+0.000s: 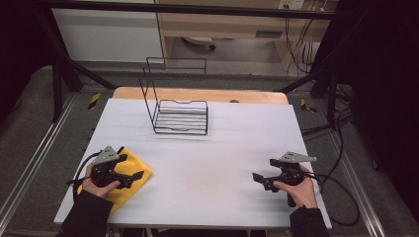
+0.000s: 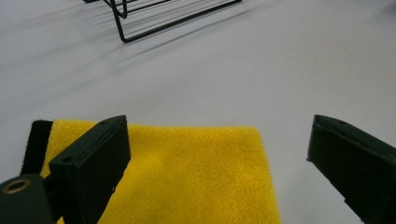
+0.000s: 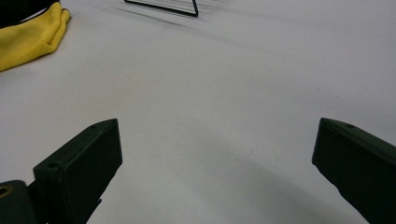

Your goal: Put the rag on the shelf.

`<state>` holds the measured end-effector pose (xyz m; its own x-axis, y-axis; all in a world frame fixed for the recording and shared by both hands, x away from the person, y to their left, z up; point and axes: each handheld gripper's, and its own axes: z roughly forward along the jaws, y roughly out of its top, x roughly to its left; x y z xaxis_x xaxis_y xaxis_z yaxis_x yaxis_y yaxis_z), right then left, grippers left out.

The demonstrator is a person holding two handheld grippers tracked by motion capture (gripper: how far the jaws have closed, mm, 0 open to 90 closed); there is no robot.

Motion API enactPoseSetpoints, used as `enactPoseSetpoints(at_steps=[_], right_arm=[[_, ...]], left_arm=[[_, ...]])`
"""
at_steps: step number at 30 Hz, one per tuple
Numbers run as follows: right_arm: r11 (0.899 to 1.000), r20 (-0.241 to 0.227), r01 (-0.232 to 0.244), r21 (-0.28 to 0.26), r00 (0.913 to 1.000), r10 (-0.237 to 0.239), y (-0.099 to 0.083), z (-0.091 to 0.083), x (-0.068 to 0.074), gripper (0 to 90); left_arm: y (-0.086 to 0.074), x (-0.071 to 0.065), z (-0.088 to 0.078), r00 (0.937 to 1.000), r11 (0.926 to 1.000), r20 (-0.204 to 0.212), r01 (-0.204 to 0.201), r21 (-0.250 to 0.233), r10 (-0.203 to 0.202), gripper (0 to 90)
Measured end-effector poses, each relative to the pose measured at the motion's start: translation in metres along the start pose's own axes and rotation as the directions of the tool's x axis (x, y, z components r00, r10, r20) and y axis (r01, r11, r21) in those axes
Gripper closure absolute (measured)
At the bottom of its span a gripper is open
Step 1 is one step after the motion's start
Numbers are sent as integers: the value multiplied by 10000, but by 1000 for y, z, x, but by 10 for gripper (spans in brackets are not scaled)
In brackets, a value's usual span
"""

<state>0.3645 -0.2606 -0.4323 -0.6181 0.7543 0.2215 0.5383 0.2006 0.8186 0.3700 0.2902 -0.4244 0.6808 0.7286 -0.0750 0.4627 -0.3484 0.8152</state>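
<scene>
Two hazards stand out, judged from how things lie now. Largest first: the tabletop (image 1: 197,173), white and mostly bare, ends close to both hands. Its near edge runs just below the person's wrists, and its left edge passes right beside the yellow cloth (image 1: 129,178). A careless drag toward the person would likely pull the cloth off that corner.

Wire rack (image 1: 179,111): stands at the far middle of the tabletop, well apart from both tongs. Its thin upright frame could snag a jaw or a trailing cable if a carry swings low across it. The broad open stretch between rack and hands gives ample room to move.

Yellow cloth: folded, lying flat at the near left corner, partly under the left tongs (image 1: 134,174). In the left gripper view the cloth (image 2: 187,177) sits below and between spread jaws, which hold nothing. Soft pile may bunch, so a shallow pinch risks catching one layer only and unfolding it.

Right tongs (image 1: 260,178): released likewise, jaws wide over bare tabletop at near right.
</scene>
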Motion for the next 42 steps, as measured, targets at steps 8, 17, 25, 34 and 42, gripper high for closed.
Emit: enactPoseSetpoints(at_steps=[8, 17, 25, 34, 42], right_arm=[[10000, -47, 45, -72, 10000, -45, 2, -2, 1, 19], [9998, 19, 188, 2, 9998, -188, 2, -1, 4, 18], [9999, -3, 143, 1, 9999, -143, 2, 0, 5, 20], [9997, 54, 219, 82, 9997, -219, 1, 2, 6, 21], [9997, 52, 232, 114, 9997, -232, 1, 1, 5, 21]], left_arm=[[3, -4, 2, 10000, 9998, -54, 2, 196, -1, 55], [5, -8, 2, 10000, 9996, -41, 20, 268, -19, 54], [7, -17, 8, 10000, 9978, -63, 17, 658, -13, 126], [7, -26, 15, 9988, 9901, -253, -370, 1351, 408, 364], [7, -34, 24, 9989, 9828, -152, -413, 1798, 447, 560]])
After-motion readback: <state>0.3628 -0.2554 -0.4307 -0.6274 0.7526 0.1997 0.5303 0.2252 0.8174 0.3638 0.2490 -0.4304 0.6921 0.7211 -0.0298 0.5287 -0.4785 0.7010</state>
